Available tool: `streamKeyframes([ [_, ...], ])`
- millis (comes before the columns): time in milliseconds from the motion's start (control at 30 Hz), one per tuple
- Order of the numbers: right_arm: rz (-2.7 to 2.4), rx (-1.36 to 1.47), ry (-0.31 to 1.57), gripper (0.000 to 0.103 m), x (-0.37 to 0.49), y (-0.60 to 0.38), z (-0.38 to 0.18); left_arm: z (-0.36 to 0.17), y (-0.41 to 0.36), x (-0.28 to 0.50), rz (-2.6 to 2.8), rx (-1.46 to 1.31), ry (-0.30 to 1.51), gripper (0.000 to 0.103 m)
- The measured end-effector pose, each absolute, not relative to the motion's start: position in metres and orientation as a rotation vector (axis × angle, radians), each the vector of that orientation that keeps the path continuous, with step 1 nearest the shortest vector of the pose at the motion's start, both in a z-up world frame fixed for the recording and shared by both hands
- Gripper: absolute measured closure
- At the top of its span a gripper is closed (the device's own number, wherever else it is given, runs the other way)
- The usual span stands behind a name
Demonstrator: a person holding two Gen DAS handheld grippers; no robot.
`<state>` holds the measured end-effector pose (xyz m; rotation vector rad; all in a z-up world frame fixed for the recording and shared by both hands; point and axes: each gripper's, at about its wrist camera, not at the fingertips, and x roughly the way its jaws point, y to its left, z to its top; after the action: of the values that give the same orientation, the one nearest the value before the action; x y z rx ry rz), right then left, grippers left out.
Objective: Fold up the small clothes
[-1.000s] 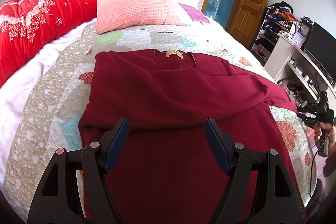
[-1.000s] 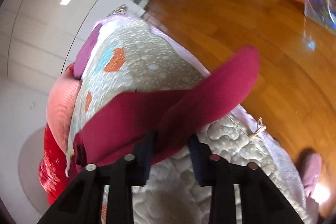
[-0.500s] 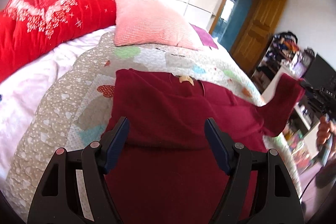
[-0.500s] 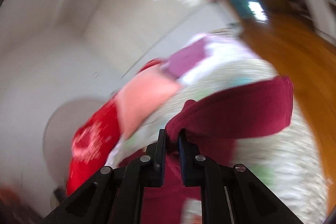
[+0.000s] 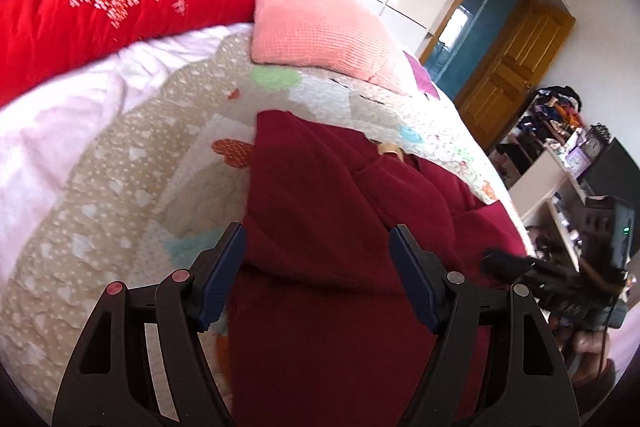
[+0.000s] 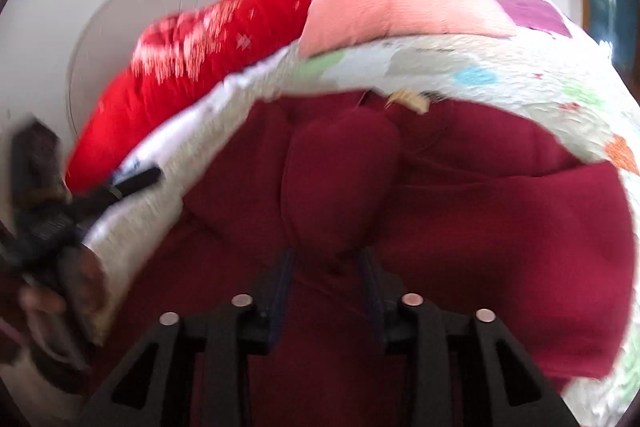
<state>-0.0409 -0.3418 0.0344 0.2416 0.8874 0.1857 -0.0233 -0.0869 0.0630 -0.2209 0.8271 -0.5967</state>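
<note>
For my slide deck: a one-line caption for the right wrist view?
Right gripper opening around a dark red sweater's sleeve on a quilted bed cover.

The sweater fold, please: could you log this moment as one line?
sweater: flat on quilt | sleeve: between right gripper fingers, opening | left gripper: open, empty, above sweater

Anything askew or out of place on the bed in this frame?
Only the maroon sweater: its sleeve lies bunched in a lump across the chest rather than flat, between the opening right gripper jaws. The rest looks orderly.
</note>
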Motion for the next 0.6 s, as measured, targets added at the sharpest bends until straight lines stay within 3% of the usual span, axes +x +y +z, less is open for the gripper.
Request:
streamKeyframes([
  [100, 0.116, 0.247, 0.804, 0.056, -0.066, -0.369, 0.056, 0.070, -0.099, -0.019, -0.620, -0.211, 0.819, 0.028],
  [167, 0.075, 0.265, 0.792, 0.056, -0.082, -0.384, 0.065, 0.078, -0.115, -0.008, -0.642, -0.201, 0.791, 0.022],
  [333, -0.006, 0.392, 0.791, 0.056, -0.103, -0.423, 0.057, 0.081, -0.168, 0.034, -0.691, -0.153, 0.872, 0.021],
  [500, -0.016, 0.465, 0.767, 0.056, -0.119, -0.437, 0.052, 0.049, -0.215, 0.074, -0.661, -0.069, 1.039, 0.022],
  [533, -0.019, 0.470, 0.763, 0.056, -0.122, -0.440, 0.052, 0.045, -0.221, 0.076, -0.665, -0.063, 1.055, 0.024],
  [600, -0.021, 0.487, 0.749, 0.056, -0.126, -0.444, 0.051, 0.044, -0.228, 0.073, -0.693, -0.056, 1.059, 0.055],
])
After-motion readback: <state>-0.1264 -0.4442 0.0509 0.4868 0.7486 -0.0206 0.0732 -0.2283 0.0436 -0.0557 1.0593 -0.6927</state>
